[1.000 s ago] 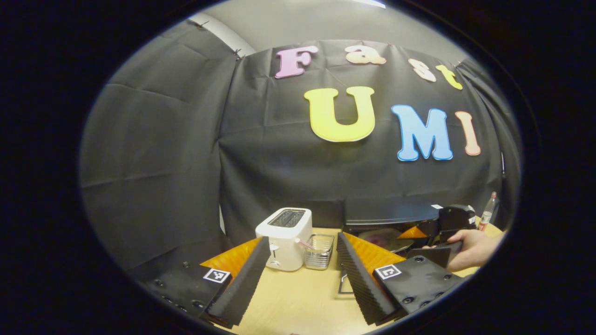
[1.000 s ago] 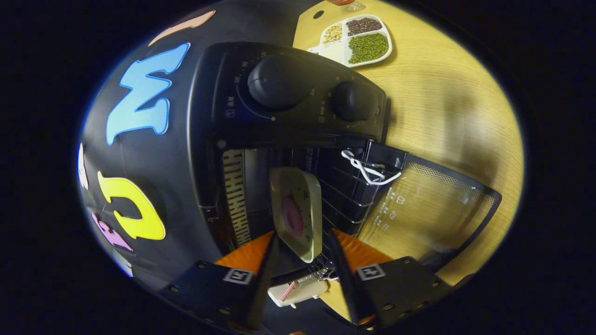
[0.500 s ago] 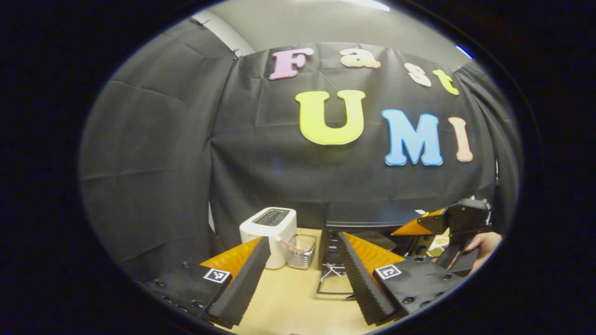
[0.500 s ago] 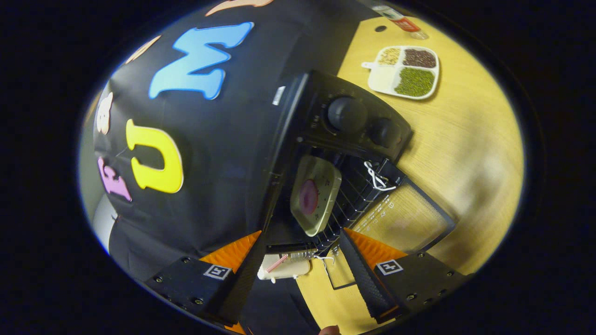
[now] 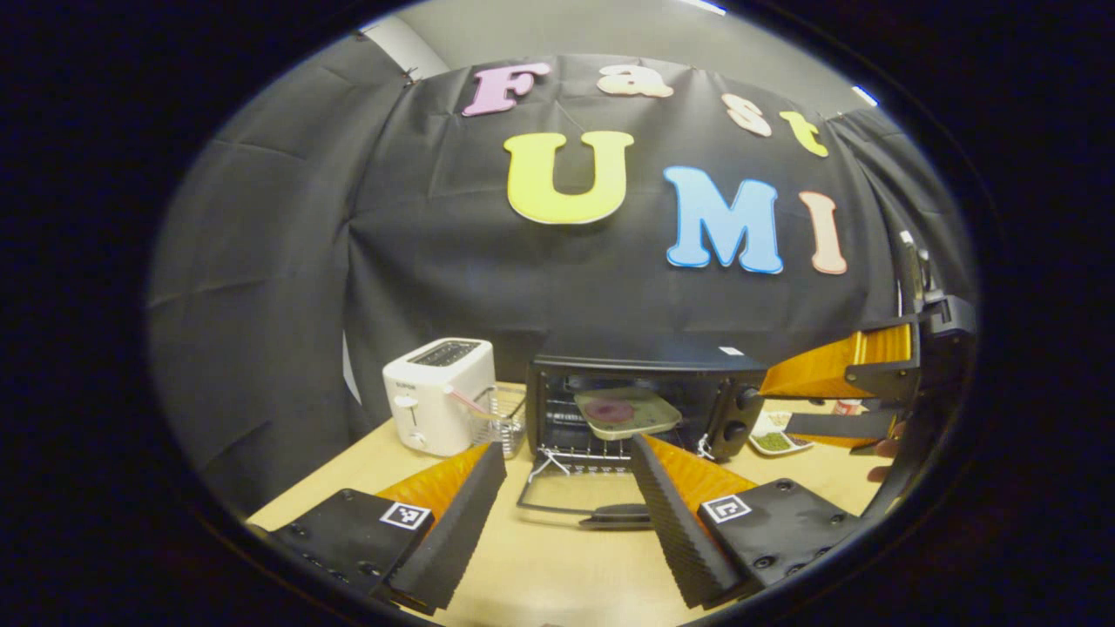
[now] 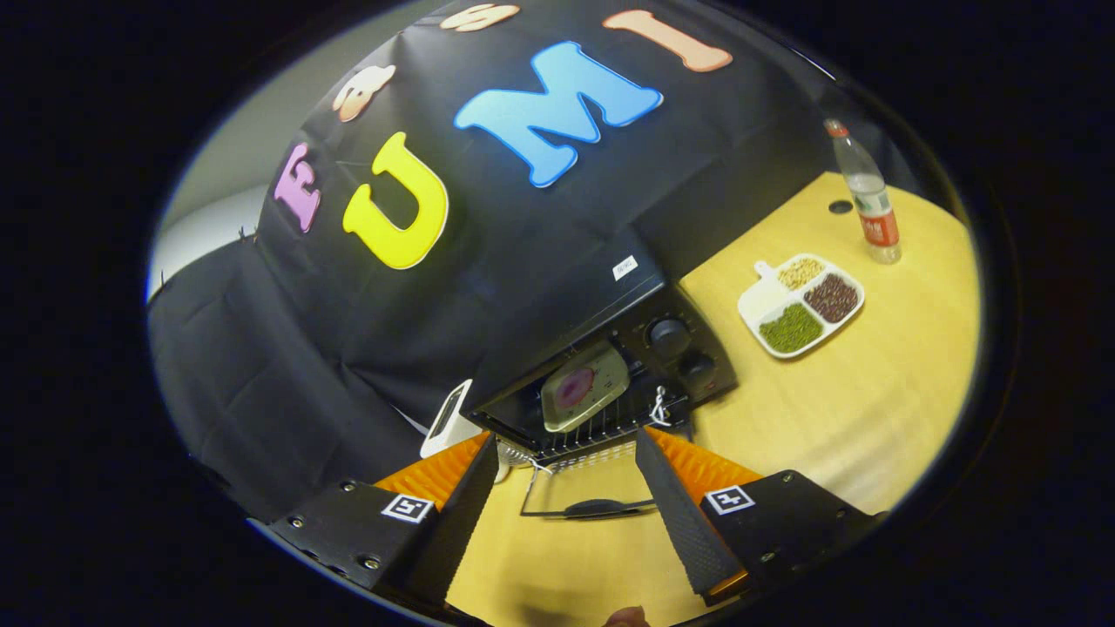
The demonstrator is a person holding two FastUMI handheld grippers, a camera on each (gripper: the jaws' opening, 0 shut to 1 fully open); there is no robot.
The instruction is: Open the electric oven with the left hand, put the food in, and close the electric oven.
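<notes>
Standing open: the electric oven (image 5: 646, 396) sits at the back of the wooden table (image 5: 557, 575), against the black cloth wall, its glass door (image 5: 582, 503) folded flat onto the tabletop with the handle at the near edge.
Food: a pale square plate (image 5: 627, 412) with a pink round piece (image 5: 608, 409) on it rests on the wire rack (image 5: 582, 455) inside the oven cavity; the right gripper view shows the same plate (image 6: 584, 387) lying inside the opening.
Left gripper: left gripper (image 5: 566, 509) hangs over the table short of the door, its two ridged fingers spread wide with nothing between them, the door handle showing in the gap.
Right gripper: right gripper (image 6: 566, 509) is likewise splayed apart and empty, tilted, looking down at the oven (image 6: 610, 370) from well back; from the left gripper view it appears at the right edge (image 5: 858, 396), raised beside the oven's knobs (image 5: 740, 414), and a hand (image 5: 884, 448) shows just under it.
Beside the oven: a white toaster (image 5: 435, 396) stands to its left with a small wire basket (image 5: 505, 418) between the two.
On the far side: a divided dish (image 6: 801, 305) of green, dark and pale beans lies on the table, and a water bottle (image 6: 862, 196) stands near the wall beyond it.
</notes>
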